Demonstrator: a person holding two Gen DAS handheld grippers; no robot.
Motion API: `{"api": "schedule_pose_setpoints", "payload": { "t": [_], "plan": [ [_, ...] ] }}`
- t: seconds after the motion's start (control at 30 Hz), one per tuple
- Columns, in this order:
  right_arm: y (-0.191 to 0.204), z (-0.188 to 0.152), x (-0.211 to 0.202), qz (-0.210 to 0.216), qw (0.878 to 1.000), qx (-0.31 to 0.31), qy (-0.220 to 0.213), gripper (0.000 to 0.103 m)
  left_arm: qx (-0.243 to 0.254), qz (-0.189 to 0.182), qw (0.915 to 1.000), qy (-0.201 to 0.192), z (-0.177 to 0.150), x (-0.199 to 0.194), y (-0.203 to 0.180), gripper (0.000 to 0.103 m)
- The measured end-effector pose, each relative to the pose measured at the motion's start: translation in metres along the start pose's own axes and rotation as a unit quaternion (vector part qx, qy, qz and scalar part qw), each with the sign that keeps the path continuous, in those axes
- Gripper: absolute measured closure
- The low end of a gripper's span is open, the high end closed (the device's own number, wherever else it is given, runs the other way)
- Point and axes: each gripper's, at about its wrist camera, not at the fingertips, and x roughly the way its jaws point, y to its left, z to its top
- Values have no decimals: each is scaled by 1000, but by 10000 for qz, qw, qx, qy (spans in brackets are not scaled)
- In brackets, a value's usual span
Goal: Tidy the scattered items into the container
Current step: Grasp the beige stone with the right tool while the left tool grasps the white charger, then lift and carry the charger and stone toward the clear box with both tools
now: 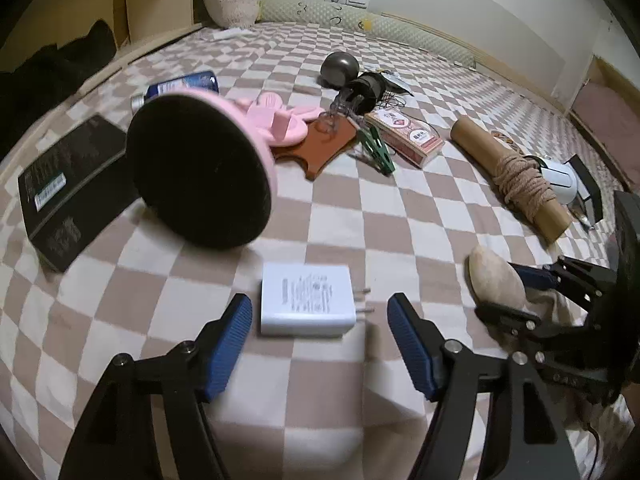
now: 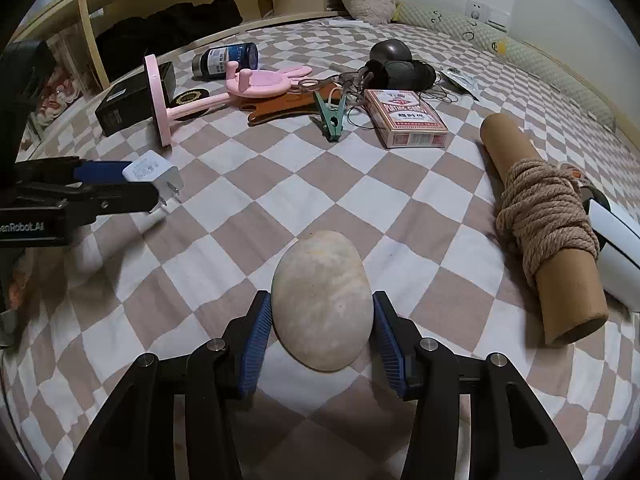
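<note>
Now; stone [image 2: 320, 300] clamped in right hand-held gripper [image 2: 322, 330]; above bedspread [image 2: 420, 208]

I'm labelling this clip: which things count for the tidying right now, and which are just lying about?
In hand now:
- stone, gripped in right claw
- charger, between open left claw

Lying about:
- card box
- clothes peg
- cardboard tube

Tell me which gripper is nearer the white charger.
Left. The left gripper has its open fingers on either side of the white charger, which lies on the checkered bedspread. The right gripper is off to the side, shut on a pale stone.
</note>
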Motion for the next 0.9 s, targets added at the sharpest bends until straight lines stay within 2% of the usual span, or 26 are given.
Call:
{"api": "schedule_pose_setpoints", "payload": {
  "t": [0.17,0.37,0.43,0.9],
  "plan": [
    [-2,-2,0,35,10000,34,-31,52,60,211,9996,149,7,17,-7,33],
    [-2,-3,0,37,9999,39,-86,52,328,454,9984,119,3,22,-13,33],
    [-2,-2,0,28,9999,38,-95,52,336,497,9981,105,3,22,-11,40],
    [7,3,4,-295,9995,-118,-78,52,325,483,9983,0,-1,19,-10,41]
  ]
}}
